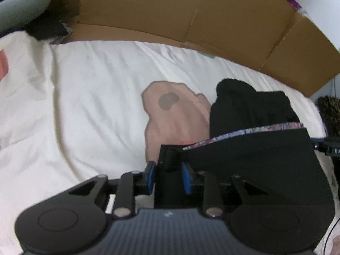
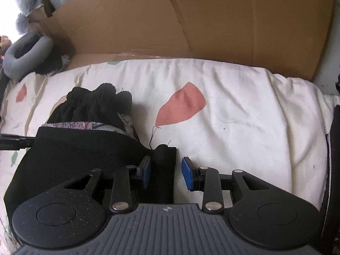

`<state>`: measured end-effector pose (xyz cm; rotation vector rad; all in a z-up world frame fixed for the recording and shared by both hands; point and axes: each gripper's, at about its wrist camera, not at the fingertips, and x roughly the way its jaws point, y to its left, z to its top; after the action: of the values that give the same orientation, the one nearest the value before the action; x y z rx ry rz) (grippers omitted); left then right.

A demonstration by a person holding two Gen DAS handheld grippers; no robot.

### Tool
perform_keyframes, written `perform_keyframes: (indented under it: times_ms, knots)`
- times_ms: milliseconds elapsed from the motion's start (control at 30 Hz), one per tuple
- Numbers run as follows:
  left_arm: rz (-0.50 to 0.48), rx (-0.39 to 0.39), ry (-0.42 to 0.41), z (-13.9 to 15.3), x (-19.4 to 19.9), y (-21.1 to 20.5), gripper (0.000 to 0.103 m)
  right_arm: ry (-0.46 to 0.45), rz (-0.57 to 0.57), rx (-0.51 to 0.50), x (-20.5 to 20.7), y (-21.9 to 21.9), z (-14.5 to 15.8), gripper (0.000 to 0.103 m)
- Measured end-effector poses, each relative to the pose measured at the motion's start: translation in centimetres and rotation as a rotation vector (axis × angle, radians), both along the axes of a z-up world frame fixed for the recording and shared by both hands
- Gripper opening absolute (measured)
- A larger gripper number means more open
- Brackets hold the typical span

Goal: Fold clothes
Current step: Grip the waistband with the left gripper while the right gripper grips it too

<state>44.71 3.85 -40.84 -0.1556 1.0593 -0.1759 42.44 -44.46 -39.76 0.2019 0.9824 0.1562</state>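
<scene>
Progress: the black garment (image 1: 255,148) lay on the white bedsheet (image 1: 85,106), doubled over on itself. A flat black upper layer covered the near part, a strip of patterned lining (image 1: 244,132) showed along the fold line, and a bunched, gathered end (image 2: 99,99) stuck out beyond it toward the cardboard sheet (image 2: 191,21) at the head of the bed. Judged: at least one fold was laid down. The bunched end was still untidy and probably needed another fold or smoothing. No other clothing could be identified with certainty.

Left gripper (image 1: 167,174): jaws parted and released. A corner of the garment's black top layer sat in the gap between the blue pads (image 1: 151,176), and neither pad visibly pressed it. The rest of the garment spread away to the right of the jaws.

Right gripper (image 2: 166,173): jaws likewise apart, nothing clamped. The opposite corner of the black layer, with a loose thread (image 2: 154,136) trailing from it, lay in the gap close to the left-hand pad (image 2: 146,170). The right-hand pad stood clear over bare sheet. The garment's bulk extended left of these jaws.

Judged: both corners looked freshly set down, with the cloth resting on the bed, not hanging.
</scene>
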Motion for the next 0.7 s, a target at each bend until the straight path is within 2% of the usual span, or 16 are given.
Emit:
perform_keyframes:
  times_ms: [333, 467, 567, 700]
  knots:
    - [-0.053, 0.068, 0.011, -0.1, 0.8, -1.3, 0.034, 0.018, 0.051, -0.082, 0.6, 1.3, -0.4, 0.039]
    - [-0.055, 0.059, 0.005, -0.2, 0.7, -1.0, 0.036, 0.009, 0.070, -0.087, 0.5, 1.5, -0.3, 0.028]
    - [-0.076, 0.108, -0.011, 0.0, 0.4, -1.7, 0.037, 0.002, 0.080, -0.088, 0.4, 1.8, -0.3, 0.021]
    - [-0.093, 0.158, -0.040, 0.1, 0.1, -2.2, 0.041, -0.001, 0.082, -0.102, 0.3, 2.1, -0.2, 0.020]
